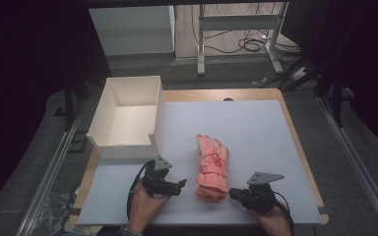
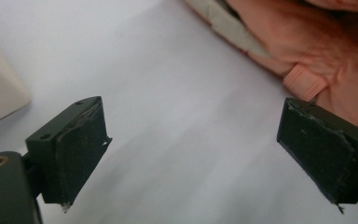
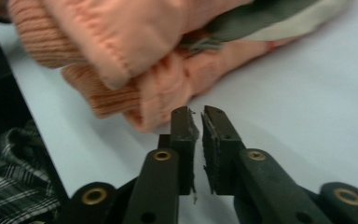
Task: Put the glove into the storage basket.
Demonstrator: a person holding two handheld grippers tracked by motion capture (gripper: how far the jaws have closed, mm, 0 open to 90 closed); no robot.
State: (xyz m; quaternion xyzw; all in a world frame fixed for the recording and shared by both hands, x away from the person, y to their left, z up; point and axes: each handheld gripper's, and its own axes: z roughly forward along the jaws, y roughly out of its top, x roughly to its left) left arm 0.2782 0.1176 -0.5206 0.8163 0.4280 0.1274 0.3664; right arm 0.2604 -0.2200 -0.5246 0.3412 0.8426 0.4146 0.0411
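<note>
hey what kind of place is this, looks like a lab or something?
Probably a lab or workshop set up for recording: a table with a white mat, a desk frame with loose cables on the floor behind, and a white box beside pink gloves.

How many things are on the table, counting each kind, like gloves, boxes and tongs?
Pink gloves: 2, stacked one on the other, going by the two knit cuffs in the right gripper view
White box: 1
Tongs: 2, the left tongs and the right tongs
Total: 5
</note>
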